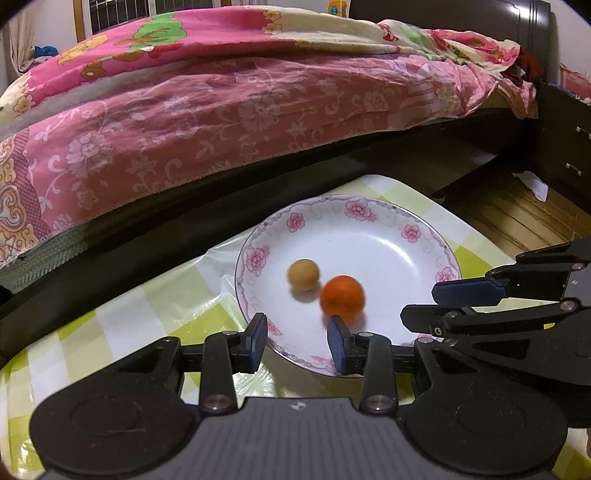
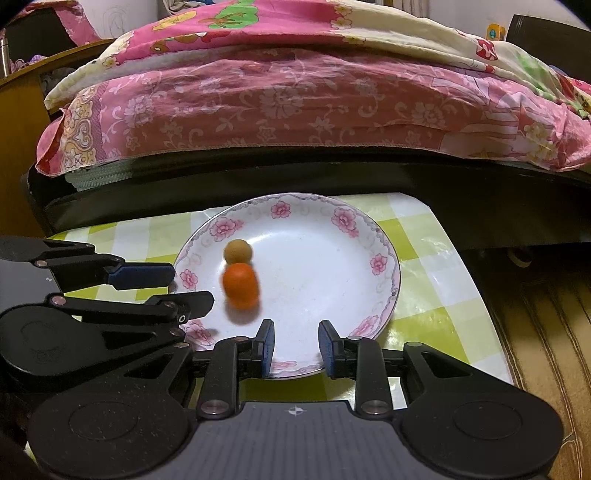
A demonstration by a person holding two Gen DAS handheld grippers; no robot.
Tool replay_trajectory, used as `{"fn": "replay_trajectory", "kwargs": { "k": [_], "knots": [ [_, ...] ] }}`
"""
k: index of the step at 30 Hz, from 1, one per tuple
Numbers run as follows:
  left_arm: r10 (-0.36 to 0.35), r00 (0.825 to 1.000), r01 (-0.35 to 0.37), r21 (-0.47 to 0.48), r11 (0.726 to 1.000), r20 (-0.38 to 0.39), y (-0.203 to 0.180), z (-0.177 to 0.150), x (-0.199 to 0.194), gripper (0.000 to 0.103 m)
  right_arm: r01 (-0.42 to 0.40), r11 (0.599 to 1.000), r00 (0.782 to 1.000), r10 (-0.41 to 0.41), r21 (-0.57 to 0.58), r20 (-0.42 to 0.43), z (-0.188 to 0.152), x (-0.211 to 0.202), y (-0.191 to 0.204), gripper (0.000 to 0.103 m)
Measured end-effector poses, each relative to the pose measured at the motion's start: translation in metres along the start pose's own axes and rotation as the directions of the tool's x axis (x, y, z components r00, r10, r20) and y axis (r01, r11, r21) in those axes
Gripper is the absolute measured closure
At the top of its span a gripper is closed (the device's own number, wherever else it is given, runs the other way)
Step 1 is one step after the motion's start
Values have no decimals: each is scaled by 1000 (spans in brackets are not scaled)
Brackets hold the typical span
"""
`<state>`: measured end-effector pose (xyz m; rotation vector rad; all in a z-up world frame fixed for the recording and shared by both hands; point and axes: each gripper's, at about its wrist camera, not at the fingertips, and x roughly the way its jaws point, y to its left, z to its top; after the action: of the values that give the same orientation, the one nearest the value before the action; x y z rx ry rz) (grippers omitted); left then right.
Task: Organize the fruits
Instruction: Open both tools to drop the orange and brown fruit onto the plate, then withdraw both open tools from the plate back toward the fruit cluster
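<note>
No writing, label, brand or number can be read anywhere here. The plate [image 2: 384, 266] near the table's far edge carries only pink flower patterns on its rim, and the bedcover [image 1: 221, 110] beyond shows flowers and cartoon figures, no words. A small yellow object [image 1: 338, 7] at the bed's far side is too small to read.

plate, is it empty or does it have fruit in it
Not empty: the plate holds an orange fruit and a smaller tan fruit, side by side.
</note>
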<state>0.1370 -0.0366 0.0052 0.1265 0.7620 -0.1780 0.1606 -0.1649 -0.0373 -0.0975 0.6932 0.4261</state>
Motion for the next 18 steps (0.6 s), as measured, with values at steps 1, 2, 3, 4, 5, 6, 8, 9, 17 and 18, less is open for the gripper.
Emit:
{"fn": "replay_trajectory", "kwargs": {
  "k": [1,2,3,4,5,6,8,9,17,18],
  "knots": [
    [1,1000,-1,0,1000,2,0,0,-1,60,0,1000,1000,0,0,2,0,-1,0,78],
    [3,1000,-3,0,1000,5,0,0,-3,60,2,1000,1000,-2,0,3,0,-1,0,78],
    [4,1000,-4,0,1000,7,0,0,-5,60,3,1000,1000,-3,0,5,0,-2,0,78],
    [6,1000,-6,-1,1000,10,0,1,-7,60,2,1000,1000,-2,1,7,0,-3,0,78],
    [7,1000,-7,-1,1000,13,1,1,-9,60,3,1000,1000,-3,2,9,1,-4,0,78],
    [8,1000,-8,-2,1000,16,1,2,-11,60,3,1000,1000,-3,3,10,1,-5,0,78],
    [9,1000,-8,-4,1000,21,2,2,-16,60,3,1000,1000,-3,3,13,1,-6,0,78],
    [7,1000,-7,-5,1000,23,2,2,-18,59,4,1000,1000,-4,3,15,1,-8,0,77],
    [3,999,-3,3,1000,34,1,-1,-35,59,-3,1000,999,3,-1,32,0,-18,7,75],
    [3,999,-3,4,1000,35,1,-2,-36,59,-3,1000,999,3,-3,34,0,-20,8,75]
  ]
}}
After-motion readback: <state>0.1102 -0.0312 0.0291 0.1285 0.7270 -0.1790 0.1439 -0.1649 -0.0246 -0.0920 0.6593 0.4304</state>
